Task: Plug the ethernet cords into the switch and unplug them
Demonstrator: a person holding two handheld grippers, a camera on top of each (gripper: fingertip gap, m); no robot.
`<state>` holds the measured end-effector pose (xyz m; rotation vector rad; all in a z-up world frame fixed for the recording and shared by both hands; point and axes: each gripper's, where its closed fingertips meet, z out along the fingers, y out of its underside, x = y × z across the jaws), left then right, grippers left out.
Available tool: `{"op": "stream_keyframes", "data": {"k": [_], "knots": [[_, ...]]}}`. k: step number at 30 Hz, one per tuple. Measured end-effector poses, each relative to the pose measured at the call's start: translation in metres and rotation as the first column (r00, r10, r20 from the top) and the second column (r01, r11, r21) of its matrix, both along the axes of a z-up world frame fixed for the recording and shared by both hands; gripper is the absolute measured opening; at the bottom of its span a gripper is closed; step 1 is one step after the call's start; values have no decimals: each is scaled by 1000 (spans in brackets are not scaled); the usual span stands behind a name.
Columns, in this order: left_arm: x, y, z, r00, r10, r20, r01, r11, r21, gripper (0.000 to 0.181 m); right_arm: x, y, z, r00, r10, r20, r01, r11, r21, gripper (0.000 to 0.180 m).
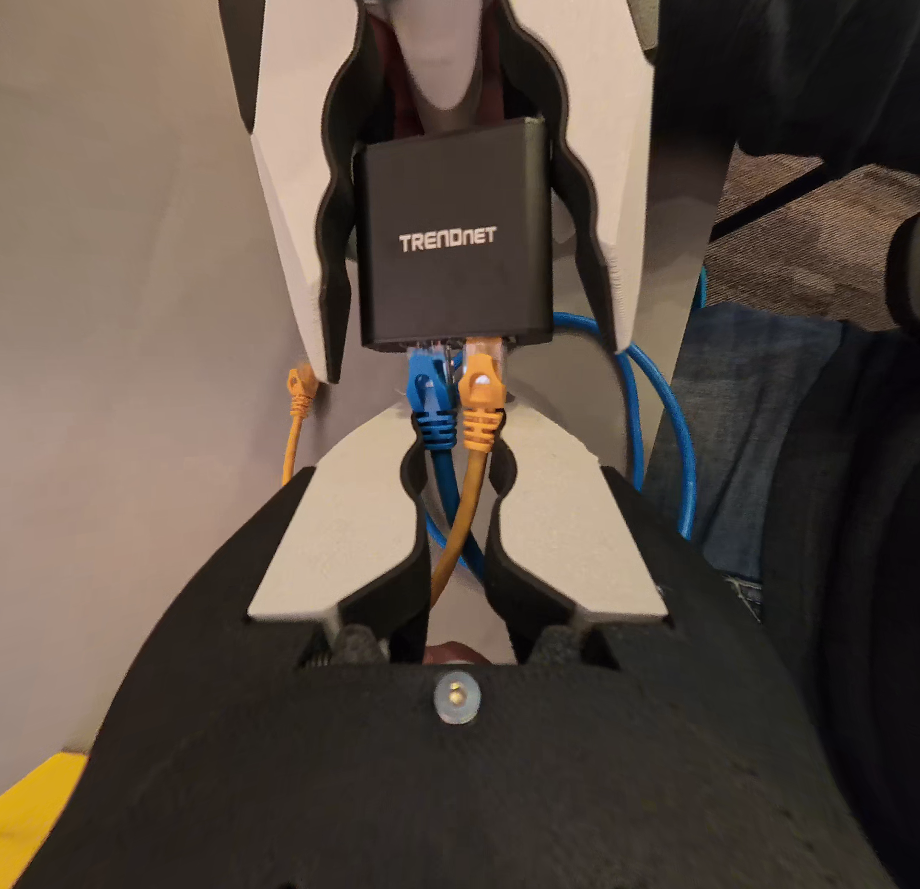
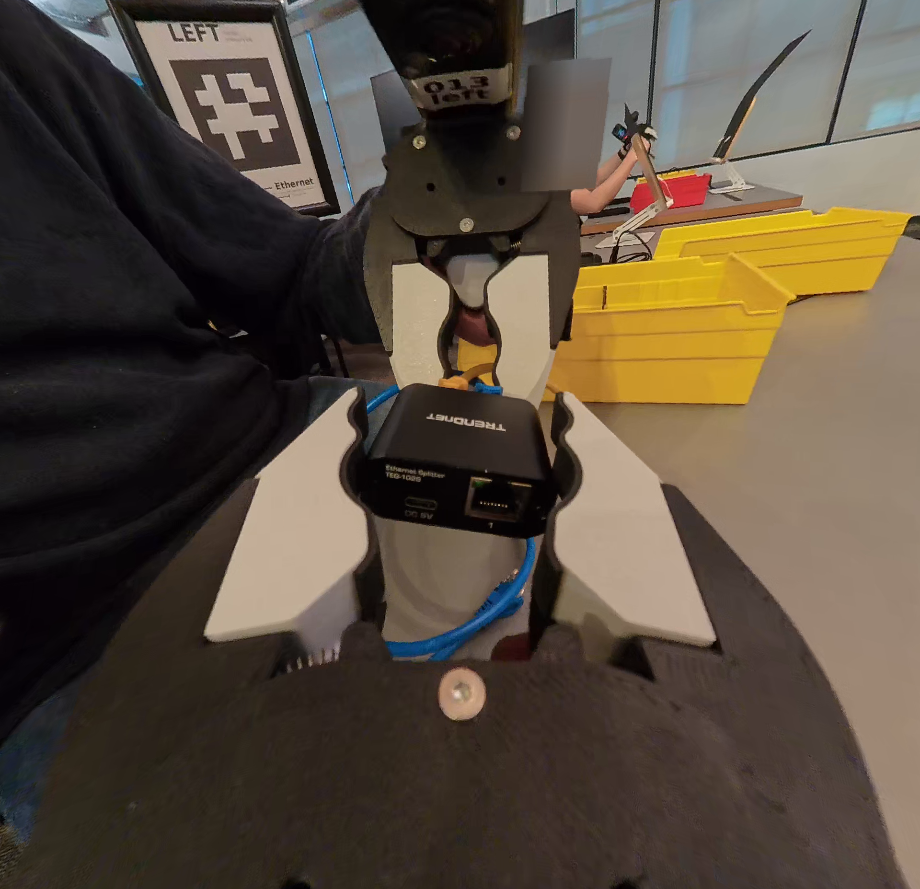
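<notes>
Both claws meet over the grey table (image 2: 796, 467), facing each other. Right gripper (image 2: 460, 462) is clamped on the black switch (image 2: 455, 447), its wavy black pads (image 2: 356, 467) pressed against the box's two sides, holding it level above the tabletop with the single-port face turned toward its own camera. Left gripper (image 1: 458, 427) is closed to a narrow gap around the two cords just behind their plugs: the blue ethernet cord (image 1: 438, 417) and the orange ethernet cord (image 1: 480, 412) both run between its fingers (image 1: 413, 476), side by side, and both plugs are seated in the switch's (image 1: 455, 237) near face, blue on the left, orange on the right in the left wrist view. Whether the pads actually pinch the cords or merely bracket them is hard to tell. Behind the fingers the two cords cross. A blue loop (image 1: 662, 417) hangs to the right of the switch, and the orange cord's free plug (image 1: 301, 382) lies on the table to the left. Beyond the left gripper (image 2: 468, 367) stand yellow bins (image 2: 672, 327), a framed marker sign (image 2: 224, 103) and a person's dark sleeve (image 2: 149, 267).
</notes>
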<state>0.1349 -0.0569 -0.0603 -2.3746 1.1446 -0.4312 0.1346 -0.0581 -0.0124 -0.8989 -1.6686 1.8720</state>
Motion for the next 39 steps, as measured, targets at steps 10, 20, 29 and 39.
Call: {"op": "stream_keyframes", "data": {"k": [10,20,29,39], "knots": [[-3,3,2,999,7,-47,-6,999,32,21,-1,2,-3,999,-13,36,13,1000,-9,72],[-2,2,3,998,-2,-67,4,1000,25,22,1,2,-11,993,-25,118,15,996,88,72],[-2,2,3,990,-34,-138,36,999,12,21,11,7,-37,906,-84,416,-107,903,416,79],[-1,2,3,983,-44,-178,44,999,-7,21,13,2,-49,847,-66,527,-212,867,450,72]]}}
